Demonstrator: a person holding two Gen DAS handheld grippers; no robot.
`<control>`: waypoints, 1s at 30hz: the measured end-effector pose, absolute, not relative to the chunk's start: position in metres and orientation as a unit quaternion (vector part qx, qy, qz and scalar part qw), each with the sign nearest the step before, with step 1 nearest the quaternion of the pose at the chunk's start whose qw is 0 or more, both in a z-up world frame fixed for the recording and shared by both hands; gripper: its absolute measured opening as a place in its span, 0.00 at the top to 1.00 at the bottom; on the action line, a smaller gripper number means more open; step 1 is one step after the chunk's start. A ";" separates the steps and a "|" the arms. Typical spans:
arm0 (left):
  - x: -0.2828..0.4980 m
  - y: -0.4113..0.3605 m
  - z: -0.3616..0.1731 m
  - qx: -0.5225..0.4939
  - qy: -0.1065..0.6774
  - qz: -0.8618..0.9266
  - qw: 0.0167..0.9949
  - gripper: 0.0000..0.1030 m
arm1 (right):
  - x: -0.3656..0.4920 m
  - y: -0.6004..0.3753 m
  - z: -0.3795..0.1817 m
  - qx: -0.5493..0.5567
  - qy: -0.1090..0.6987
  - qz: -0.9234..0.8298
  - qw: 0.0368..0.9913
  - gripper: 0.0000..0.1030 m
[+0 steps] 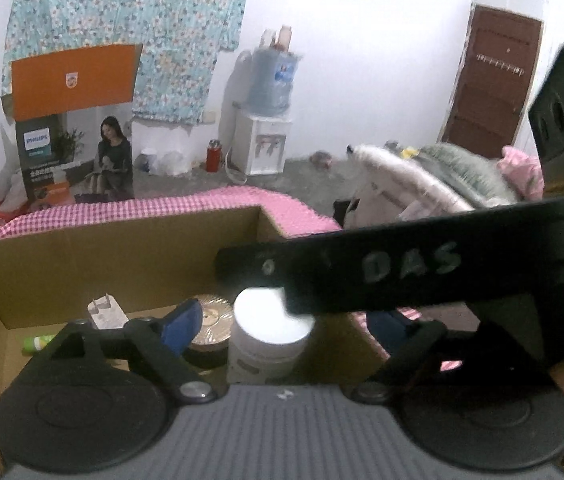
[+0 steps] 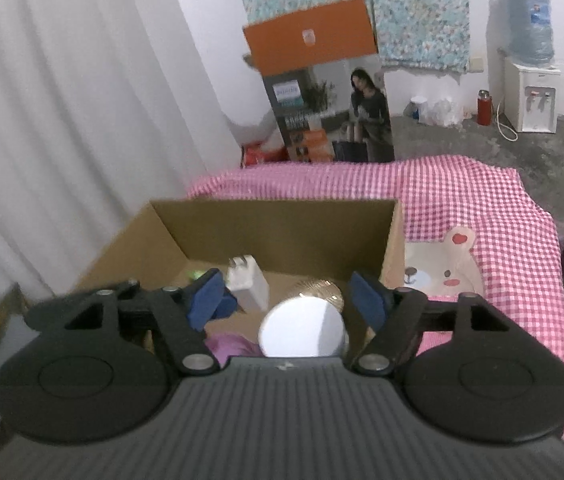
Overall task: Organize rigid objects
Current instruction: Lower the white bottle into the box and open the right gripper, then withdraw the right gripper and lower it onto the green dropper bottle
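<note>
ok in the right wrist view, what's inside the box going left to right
green thing → white charger → white jar lid, with a gold disc just behind it; a purple thing lies nearest the camera, its place in the order unclear.

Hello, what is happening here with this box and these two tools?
A person is sorting small things into a cardboard box on a pink checked cloth. Both claws hang open over the box, the left claw and the right claw, and neither holds anything. A white jar stands between their pads, beside a white charger and a gold tin.
</note>
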State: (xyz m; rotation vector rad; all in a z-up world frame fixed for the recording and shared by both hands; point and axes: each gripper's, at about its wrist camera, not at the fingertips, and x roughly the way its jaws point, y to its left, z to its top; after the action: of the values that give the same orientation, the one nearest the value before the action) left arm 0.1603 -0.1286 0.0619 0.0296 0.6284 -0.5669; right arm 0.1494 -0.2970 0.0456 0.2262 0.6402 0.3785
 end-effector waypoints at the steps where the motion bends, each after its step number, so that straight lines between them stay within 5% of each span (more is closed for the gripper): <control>1: 0.156 -0.127 0.065 0.014 0.300 -0.277 0.913 0.10 | 0.142 -0.298 0.050 0.119 0.301 0.185 0.928 0.24; 10: 0.111 -0.095 0.093 -0.062 0.264 -0.304 0.913 0.06 | 0.063 -0.305 0.098 0.167 0.199 0.181 0.949 0.01; 21: 0.068 -0.039 0.098 -0.060 0.277 -0.275 0.919 0.00 | -0.024 -0.276 0.122 0.109 0.169 0.161 0.966 0.01; 30: 0.041 0.013 0.085 -0.014 0.311 -0.216 0.926 0.00 | -0.051 -0.219 0.107 0.023 0.225 0.103 0.968 0.01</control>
State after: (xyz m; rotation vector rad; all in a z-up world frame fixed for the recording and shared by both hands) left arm 0.0405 0.0126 0.0854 -0.0297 0.6370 -0.4422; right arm -0.0510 -0.2191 0.1071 0.0472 0.4556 0.2092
